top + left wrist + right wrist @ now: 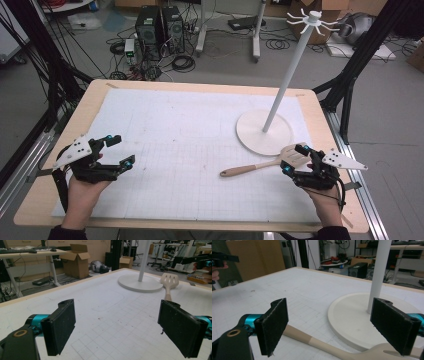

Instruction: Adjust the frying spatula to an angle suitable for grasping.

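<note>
A pale wooden slotted spatula (252, 166) lies flat on the white mat, its head beside the stand's round base (250, 135). My right gripper (294, 159) hovers open over the spatula's head. In the right gripper view the handle (312, 340) runs under the gap between the wide-apart pads (273, 326), and neither pad presses on it. At the left of the mat my left gripper (121, 151) is open with nothing in it. Its view shows bare mat between the pads (60, 328), with the spatula (169, 283) far off.
A white pole (290, 70) rises from the round base to a crown of hooks (312, 19) at the table's back right. The white gridded mat (190, 145) covers most of the wooden table (35, 200). Computers, cables and boxes are on the floor beyond.
</note>
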`<state>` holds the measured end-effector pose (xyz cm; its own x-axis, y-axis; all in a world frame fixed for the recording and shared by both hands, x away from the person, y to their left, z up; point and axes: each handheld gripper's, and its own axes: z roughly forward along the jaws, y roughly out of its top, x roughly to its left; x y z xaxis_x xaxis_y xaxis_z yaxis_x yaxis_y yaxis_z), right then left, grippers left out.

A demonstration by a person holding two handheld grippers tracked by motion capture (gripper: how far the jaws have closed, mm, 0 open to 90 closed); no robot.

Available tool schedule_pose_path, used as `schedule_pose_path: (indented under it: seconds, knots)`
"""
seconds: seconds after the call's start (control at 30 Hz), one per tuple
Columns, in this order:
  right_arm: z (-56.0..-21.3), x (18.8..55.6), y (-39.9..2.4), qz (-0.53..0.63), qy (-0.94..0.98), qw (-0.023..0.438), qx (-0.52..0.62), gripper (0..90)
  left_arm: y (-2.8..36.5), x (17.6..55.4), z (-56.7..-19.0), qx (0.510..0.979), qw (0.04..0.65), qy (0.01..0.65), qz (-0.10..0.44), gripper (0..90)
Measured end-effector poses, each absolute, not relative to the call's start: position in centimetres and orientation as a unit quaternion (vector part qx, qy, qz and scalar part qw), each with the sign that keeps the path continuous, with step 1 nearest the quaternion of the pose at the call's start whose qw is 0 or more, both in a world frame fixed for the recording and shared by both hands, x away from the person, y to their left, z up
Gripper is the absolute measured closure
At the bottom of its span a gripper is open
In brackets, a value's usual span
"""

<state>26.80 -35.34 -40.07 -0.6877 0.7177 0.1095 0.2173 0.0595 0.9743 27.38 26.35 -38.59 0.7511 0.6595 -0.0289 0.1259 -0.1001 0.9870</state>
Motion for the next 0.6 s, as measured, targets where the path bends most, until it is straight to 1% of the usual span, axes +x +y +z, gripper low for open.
schedule_pose_path:
  seconds: [0.2, 0.6]
  knots:
    - [-40.13, 26.82, -35.44, 0.601, 0.697, 0.204, 0.335, 14.0, 25.98, 27.57, -38.49, 0.707, 0.614, 0.277, 0.215, 15.2]
    - [-39.99, 26.55, -35.77, 0.600, 0.696, 0.213, 0.333, 14.1, 25.67, 27.55, -38.40, 0.702, 0.623, 0.273, 0.209, 15.2]
